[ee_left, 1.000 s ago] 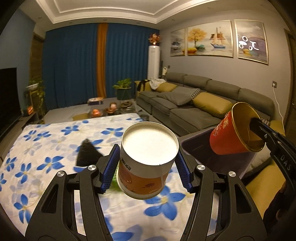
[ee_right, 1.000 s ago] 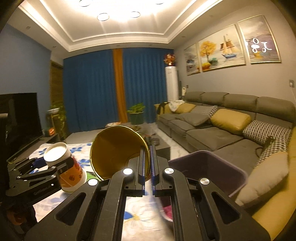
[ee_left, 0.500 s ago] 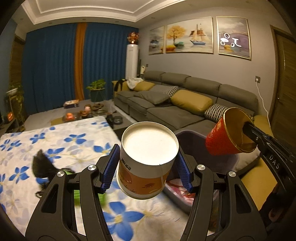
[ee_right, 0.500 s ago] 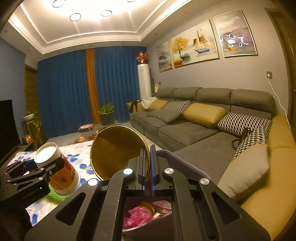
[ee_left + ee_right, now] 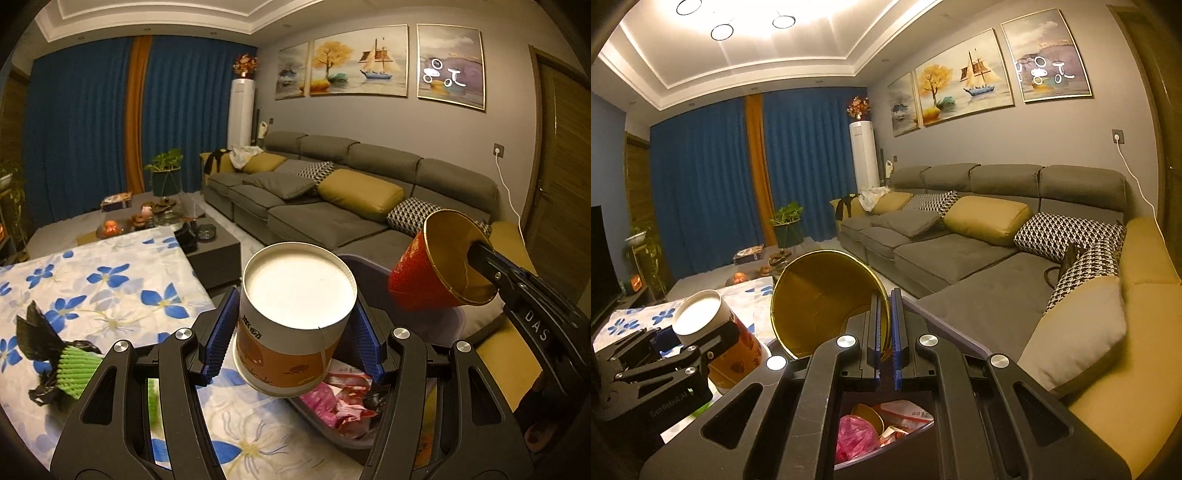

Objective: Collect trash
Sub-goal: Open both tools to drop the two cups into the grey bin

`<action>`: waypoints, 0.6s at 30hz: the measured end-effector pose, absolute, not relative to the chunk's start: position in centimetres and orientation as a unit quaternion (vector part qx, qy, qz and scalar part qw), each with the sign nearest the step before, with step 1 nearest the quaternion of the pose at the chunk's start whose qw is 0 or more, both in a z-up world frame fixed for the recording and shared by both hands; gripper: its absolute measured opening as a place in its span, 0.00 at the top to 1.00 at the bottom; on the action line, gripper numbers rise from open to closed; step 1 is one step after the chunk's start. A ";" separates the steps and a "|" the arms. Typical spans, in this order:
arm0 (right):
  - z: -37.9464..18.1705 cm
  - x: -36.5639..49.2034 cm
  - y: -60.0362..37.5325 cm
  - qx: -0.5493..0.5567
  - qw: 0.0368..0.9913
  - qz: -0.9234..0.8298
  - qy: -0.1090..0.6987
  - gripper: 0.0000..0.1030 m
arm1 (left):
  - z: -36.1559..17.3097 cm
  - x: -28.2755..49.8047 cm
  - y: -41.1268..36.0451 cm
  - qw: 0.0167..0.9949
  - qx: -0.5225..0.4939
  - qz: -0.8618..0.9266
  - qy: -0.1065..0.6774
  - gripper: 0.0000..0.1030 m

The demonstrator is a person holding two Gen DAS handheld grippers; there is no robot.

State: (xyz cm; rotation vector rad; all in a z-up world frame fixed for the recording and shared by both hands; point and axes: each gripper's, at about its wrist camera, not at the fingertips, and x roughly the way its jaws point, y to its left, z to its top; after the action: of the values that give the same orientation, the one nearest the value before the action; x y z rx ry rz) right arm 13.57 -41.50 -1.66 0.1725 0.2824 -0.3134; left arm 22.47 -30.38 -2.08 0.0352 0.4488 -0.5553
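My left gripper (image 5: 295,325) is shut on a brown and white paper cup (image 5: 291,325), held in the air at the near edge of the dark bin (image 5: 458,317). It also shows in the right wrist view (image 5: 713,332). My right gripper (image 5: 885,321) is shut on the rim of a red paper cup with a gold inside (image 5: 823,295), held over the bin (image 5: 945,325). That cup shows at the right of the left wrist view (image 5: 436,273). Pink and red wrappers (image 5: 857,435) lie in the bin.
A table with a blue-flowered cloth (image 5: 110,280) lies to the left, with a black bag and green foam net (image 5: 62,354) on it. A grey sofa (image 5: 960,251) with cushions runs along the right wall. A low coffee table (image 5: 207,240) stands behind.
Both grippers have carried their cups to the right, from over the flowered table to over the bin. The bin's contents have come into view.
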 end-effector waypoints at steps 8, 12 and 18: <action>-2.0 14.1 -41.6 0.091 0.972 -0.163 0.146 0.94 | -2.7 23.3 -31.3 0.931 0.008 -0.287 0.226 0.44; -2.0 14.4 -41.6 0.092 0.971 -0.165 0.148 0.94 | -3.0 23.6 -31.8 0.929 0.007 -0.292 0.228 0.44; -2.0 14.7 -41.9 0.095 0.969 -0.171 0.149 0.94 | -3.4 24.1 -32.3 0.926 0.005 -0.298 0.233 0.44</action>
State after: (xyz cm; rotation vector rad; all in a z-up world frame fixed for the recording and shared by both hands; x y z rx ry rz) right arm 14.74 -41.85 -2.05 0.1911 0.3010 -0.3457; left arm 24.09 -32.34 -3.44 0.0112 0.4785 -0.6104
